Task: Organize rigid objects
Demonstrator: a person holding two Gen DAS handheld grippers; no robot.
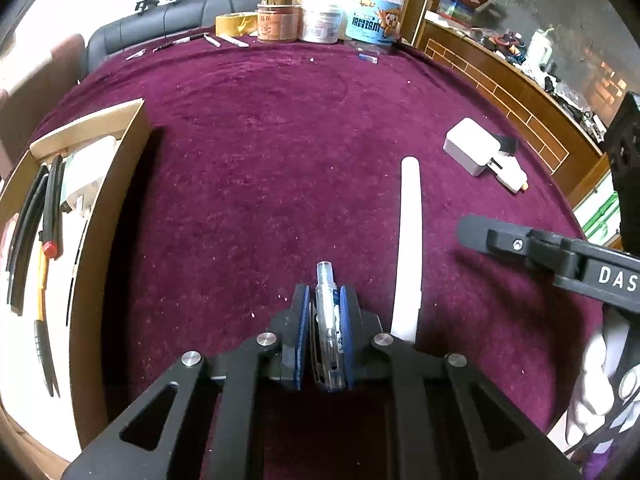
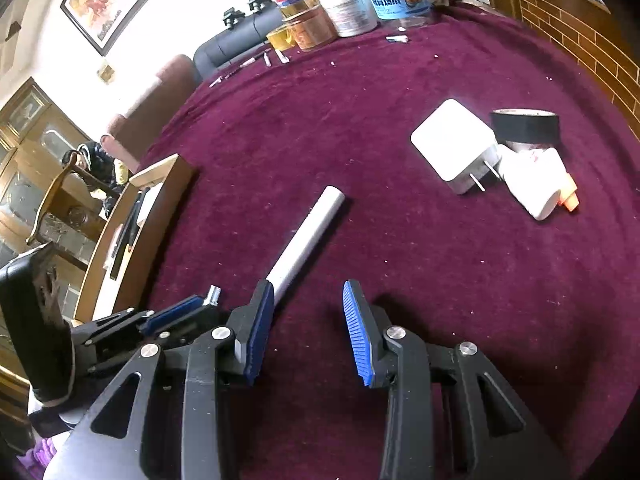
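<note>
Maroon cloth over the desk (image 1: 280, 140). Cardboard box (image 1: 116, 216) well left of the left jaws. White tube (image 1: 410, 248) just right of them. Left gripper (image 1: 325, 336) pinching a clear pen (image 1: 329, 320); right gripper (image 2: 306, 332) spread, holding nothing.

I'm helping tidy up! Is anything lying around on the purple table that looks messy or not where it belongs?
Yes. A white tube lies loose on the cloth, and a white charger sits jumbled against another white plug and a black tape roll. The cardboard box already holds the tidied things.
</note>
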